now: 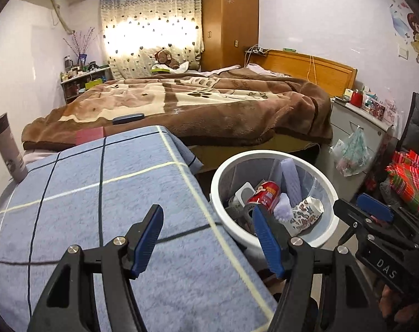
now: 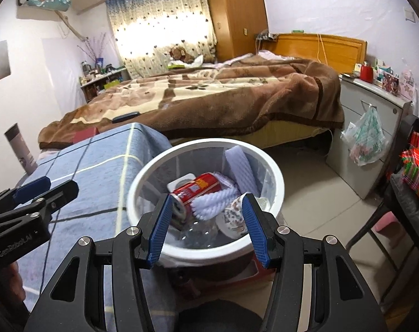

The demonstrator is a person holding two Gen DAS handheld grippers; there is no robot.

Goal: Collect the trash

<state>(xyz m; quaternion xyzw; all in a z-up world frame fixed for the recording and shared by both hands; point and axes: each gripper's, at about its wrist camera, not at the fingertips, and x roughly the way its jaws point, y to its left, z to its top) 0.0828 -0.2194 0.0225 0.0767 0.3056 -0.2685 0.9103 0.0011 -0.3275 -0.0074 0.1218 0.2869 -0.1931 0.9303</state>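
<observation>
Trash was seen already in the white bin [image 2: 276,171] beside the blue checked bench [image 1: 98,193]: a red can [image 2: 198,191], a white brush [image 2: 215,197], a patterned carton [image 2: 233,215], a foam block [image 2: 241,171]. All judged light; the can thin-walled and slick, best taken across its body, the carton crushable. Left tool [image 1: 206,238] was spread over the bench edge, empty. Right tool [image 2: 206,229] was spread above the bin, nothing pinched or touched.
</observation>
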